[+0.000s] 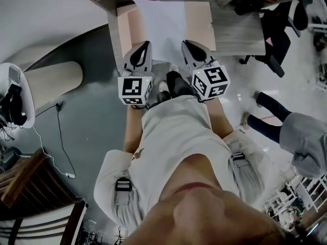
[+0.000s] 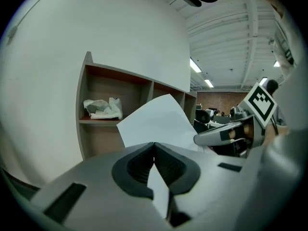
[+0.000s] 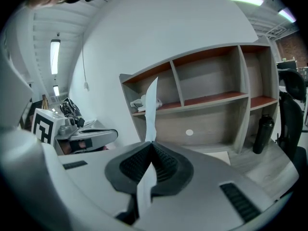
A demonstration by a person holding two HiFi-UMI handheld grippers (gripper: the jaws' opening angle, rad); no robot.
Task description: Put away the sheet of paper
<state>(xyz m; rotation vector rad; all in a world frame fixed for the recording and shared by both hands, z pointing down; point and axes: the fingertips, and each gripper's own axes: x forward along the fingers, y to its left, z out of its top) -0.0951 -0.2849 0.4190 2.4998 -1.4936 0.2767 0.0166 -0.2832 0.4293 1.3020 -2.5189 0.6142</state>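
Both sets of jaws are clamped on the paper, one near corner each, so this is the carry step with the drop-off yet to come.

Head view: the left gripper (image 1: 144,46) and right gripper (image 1: 187,44) sit side by side out in front of the person. The paper (image 1: 166,27) spans between them and sticks out ahead toward the shelf (image 1: 200,20). I can't tell from up here if the far edge is already inside a compartment or just short of it.

Left gripper view: the jaws (image 2: 154,146) are pinched together on the sheet, with a sliver poking back through them. The rest of the paper (image 2: 156,120) rises in front and bows a bit. Behind it is the shelf (image 2: 108,83), with a crumpled white bundle (image 2: 102,109) in the left compartment. The other gripper (image 2: 219,134) shows off to the right, also on the sheet.

Right gripper view: same deal, jaws (image 3: 153,146) tight on the paper (image 3: 152,105), seen almost edge-on. The middle and right compartments of the shelf (image 3: 211,83) look bare, and a dark bottle (image 3: 263,134) stands down by its right end.

My guess for the next move: pick a free compartment, slide the sheet in flat with both grippers going together so it doesn't buckle, then let go once it rests on the board.
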